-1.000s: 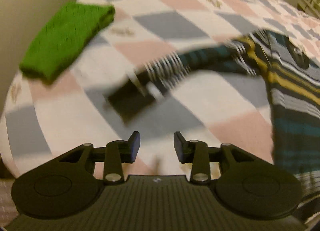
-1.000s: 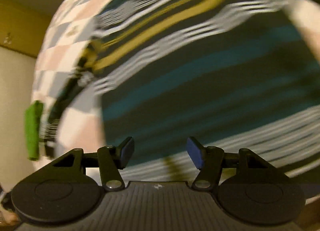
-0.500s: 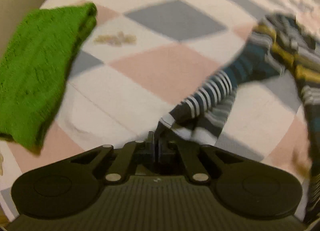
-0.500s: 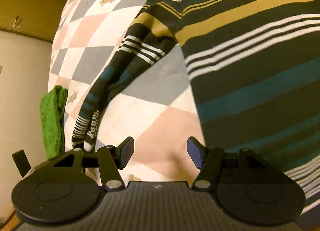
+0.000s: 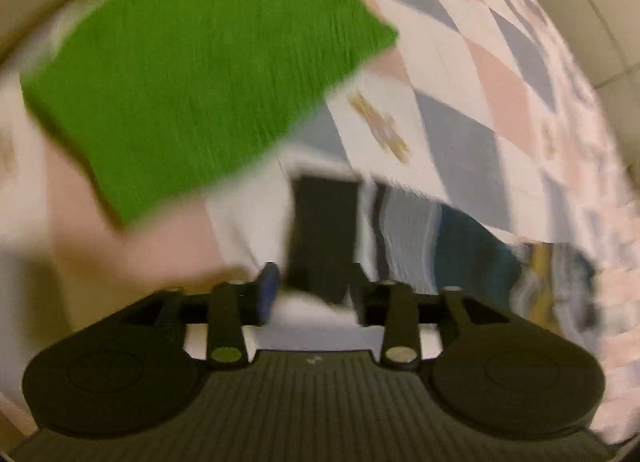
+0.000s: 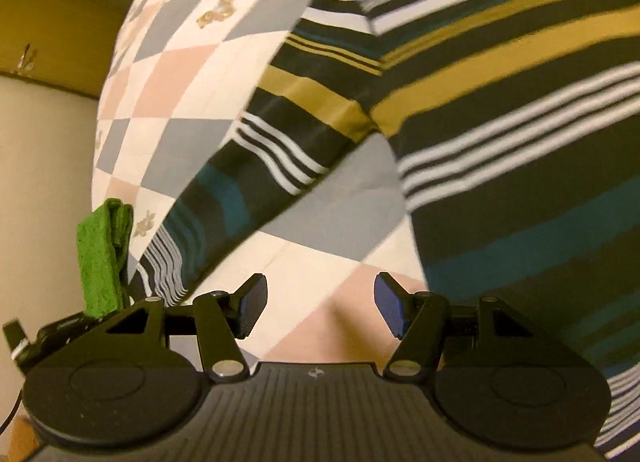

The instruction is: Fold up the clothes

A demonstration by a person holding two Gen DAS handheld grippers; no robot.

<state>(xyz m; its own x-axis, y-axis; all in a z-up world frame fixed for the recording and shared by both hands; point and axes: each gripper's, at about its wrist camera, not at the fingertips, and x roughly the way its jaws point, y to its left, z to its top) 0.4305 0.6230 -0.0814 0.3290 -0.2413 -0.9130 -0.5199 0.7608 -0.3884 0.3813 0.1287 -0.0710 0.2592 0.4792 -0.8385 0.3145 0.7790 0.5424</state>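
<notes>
A striped sweater (image 6: 500, 141) in dark, teal, mustard and white lies spread on a checked bedspread (image 6: 180, 73). Its long sleeve (image 6: 248, 189) stretches out toward a folded green cloth (image 6: 102, 250). In the blurred left wrist view the sleeve's dark cuff (image 5: 320, 229) lies between the fingers of my left gripper (image 5: 314, 298). Those jaws are opening and the pads stand clear of the cuff. The green cloth (image 5: 200, 73) sits just beyond. My right gripper (image 6: 320, 304) is open over bare bedspread between sleeve and body, holding nothing.
The bedspread (image 5: 460, 101) falls away at its left edge to a beige wall or bed side (image 6: 40, 181). The folded green cloth lies close to that edge. Tiled floor or wall (image 5: 580, 1) shows beyond the far side.
The left gripper shut on the sleeve cuff, drew it out toward the green cloth, and its jaws have now parted. The right gripper slid from over the sweater's body to beside the sleeve, still open.
</notes>
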